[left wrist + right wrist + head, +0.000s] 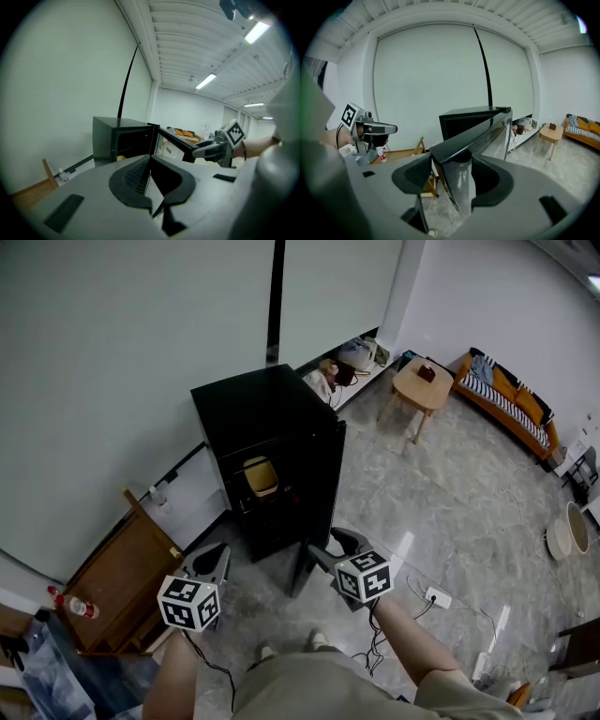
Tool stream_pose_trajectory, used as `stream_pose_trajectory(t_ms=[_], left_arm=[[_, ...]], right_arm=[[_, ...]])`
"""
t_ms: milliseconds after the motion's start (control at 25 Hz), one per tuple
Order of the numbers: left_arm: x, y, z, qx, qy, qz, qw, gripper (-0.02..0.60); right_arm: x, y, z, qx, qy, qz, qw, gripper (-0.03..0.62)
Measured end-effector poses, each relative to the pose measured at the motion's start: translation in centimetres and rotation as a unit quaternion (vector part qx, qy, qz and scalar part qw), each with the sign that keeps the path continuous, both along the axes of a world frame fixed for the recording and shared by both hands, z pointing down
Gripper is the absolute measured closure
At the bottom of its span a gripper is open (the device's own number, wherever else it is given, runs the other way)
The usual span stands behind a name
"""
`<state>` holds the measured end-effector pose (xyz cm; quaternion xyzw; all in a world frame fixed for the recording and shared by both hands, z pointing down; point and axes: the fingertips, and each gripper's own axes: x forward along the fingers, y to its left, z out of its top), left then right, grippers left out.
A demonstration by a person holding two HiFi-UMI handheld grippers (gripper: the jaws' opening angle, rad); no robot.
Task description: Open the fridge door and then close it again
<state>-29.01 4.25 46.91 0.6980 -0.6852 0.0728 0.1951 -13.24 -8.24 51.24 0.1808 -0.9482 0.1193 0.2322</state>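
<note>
Fridge: a small black fridge (251,401) stands on the floor against the pale wall, just ahead of the person and near the middle of the head view.
Door: the door (321,486) stands open. It is swung out from the fridge's right side toward the person and leaves the dark inside exposed.
Inside: a yellow object (261,474) sits on a shelf within the open front.
Right gripper: the right gripper (453,164) has its jaws set wide, one on each side of the door's free edge. The panel fills the gap between them and both pads lie against it.
Left gripper: the left gripper (150,159) has its jaws closed together with nothing between them. It is held clear of the fridge, left of the open front, and points toward it.
Left of fridge: a wooden piece of furniture (122,577) stands by the wall, with a red-labelled bottle (75,604) just beside it.
Far side of room: a low wooden table (422,388) stands near a sofa (511,399) with orange cushions, both well apart from the fridge.
Floor: the floor (459,493) is grey marbled tile, and a white power strip (437,597) lies on it to the person's right.
</note>
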Motion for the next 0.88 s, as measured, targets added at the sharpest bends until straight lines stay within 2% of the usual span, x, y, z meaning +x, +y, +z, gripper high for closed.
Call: stream_pose_trajectory(t_ms=[240,560,880], left_arm=[[-1.6,0.6,0.3,0.002,0.005,-0.011,0.9999,0.572],[-2.9,1.1,0.9,0.0,0.012,-0.019,0.9997,0.572],[-5.5,1.9,1.2,-0.002,0.012,-0.039,0.9992,0.572]], right_arm=[[-2.5,0.6,0.1,0.001,-0.005,0.013,1.0,0.349],[-5.9,0.8,0.3,0.028,0.007,0.019,0.999,0.35],[-10.7,0.5,0.6,0.023,0.006,0.039,0.999,0.349]])
